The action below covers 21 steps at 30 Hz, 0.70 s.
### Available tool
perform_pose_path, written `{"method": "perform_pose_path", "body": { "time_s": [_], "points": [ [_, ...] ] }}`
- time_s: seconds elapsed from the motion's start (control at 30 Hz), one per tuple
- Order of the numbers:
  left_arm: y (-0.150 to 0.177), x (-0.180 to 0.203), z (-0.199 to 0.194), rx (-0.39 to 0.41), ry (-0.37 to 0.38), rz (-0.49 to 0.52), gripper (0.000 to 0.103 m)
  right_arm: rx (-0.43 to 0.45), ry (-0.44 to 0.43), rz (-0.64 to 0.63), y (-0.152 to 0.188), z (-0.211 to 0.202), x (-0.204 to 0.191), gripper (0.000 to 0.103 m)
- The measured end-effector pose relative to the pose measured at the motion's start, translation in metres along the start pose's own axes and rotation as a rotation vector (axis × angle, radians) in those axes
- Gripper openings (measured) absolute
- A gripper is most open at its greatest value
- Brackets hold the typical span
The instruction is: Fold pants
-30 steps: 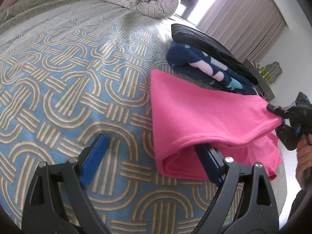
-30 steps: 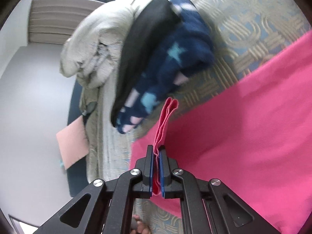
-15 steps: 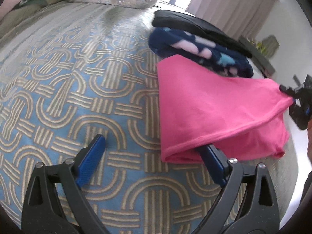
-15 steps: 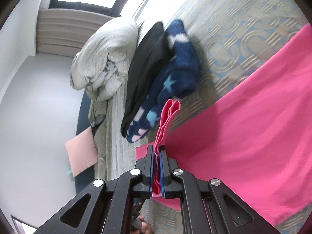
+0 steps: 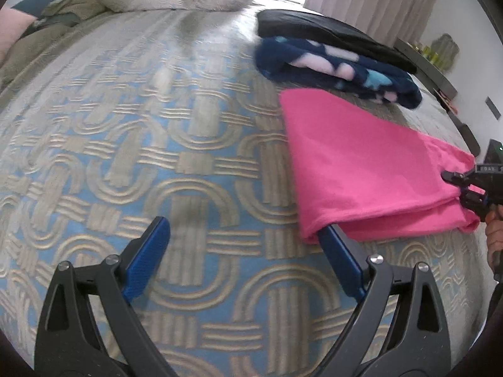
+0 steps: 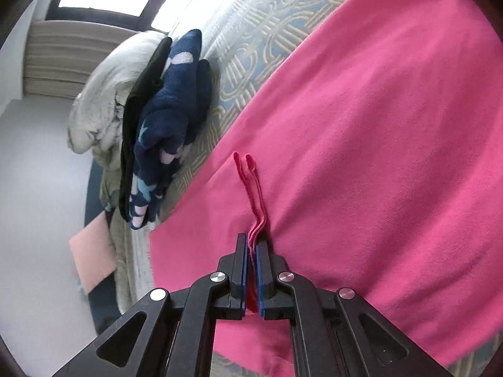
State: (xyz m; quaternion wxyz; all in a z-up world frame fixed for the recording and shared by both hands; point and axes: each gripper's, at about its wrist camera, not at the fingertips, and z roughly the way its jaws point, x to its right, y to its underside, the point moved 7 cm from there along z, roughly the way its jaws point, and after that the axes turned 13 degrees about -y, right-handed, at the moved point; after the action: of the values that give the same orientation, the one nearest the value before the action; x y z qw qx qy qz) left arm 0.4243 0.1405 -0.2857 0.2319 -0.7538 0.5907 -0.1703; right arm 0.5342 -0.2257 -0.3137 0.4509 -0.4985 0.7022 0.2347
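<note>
On the blue-and-beige patterned bedspread (image 5: 195,163), the right gripper (image 6: 251,251) pinches the folded pink fleece pants (image 5: 361,169); the left gripper (image 5: 245,235) gapes wide, holding nothing.

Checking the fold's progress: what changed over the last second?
The right gripper, shut on the pink pants, lowered the lifted top layer onto the lower one. The left gripper stayed open, one finger inside the fold. The dark clothes stayed put.
</note>
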Motion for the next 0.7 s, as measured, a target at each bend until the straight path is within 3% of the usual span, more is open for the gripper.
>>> {"method": "perform_pose_path", "body": {
  "time_s": [0.17, 0.33, 0.5, 0.6, 0.67, 0.7],
  "points": [
    [0.006, -0.041, -0.004, -0.011, -0.094, -0.065, 0.095, 0.001, 0.052, -0.012, 0.002, 0.0, -0.003, 0.001],
    [0.002, -0.069, -0.015, -0.001, -0.032, -0.172, 0.095, 0.008, 0.041, -0.029, 0.003, 0.003, -0.002, 0.001],
    [-0.036, -0.029, -0.036, 0.084, 0.113, -0.179, 0.095, 0.02, -0.008, -0.048, 0.005, 0.001, 0.003, 0.001],
    [-0.06, 0.014, -0.041, 0.16, 0.109, -0.103, 0.093, 0.035, -0.018, -0.083, 0.006, 0.0, 0.002, 0.001],
    [-0.071, 0.039, -0.032, 0.181, 0.085, -0.067, 0.07, 0.05, -0.014, -0.116, 0.008, -0.001, 0.001, 0.001],
    [-0.074, 0.054, -0.021, 0.166, 0.092, -0.042, 0.069, 0.06, -0.009, -0.139, 0.009, -0.001, 0.0, 0.001]
  ]
}}
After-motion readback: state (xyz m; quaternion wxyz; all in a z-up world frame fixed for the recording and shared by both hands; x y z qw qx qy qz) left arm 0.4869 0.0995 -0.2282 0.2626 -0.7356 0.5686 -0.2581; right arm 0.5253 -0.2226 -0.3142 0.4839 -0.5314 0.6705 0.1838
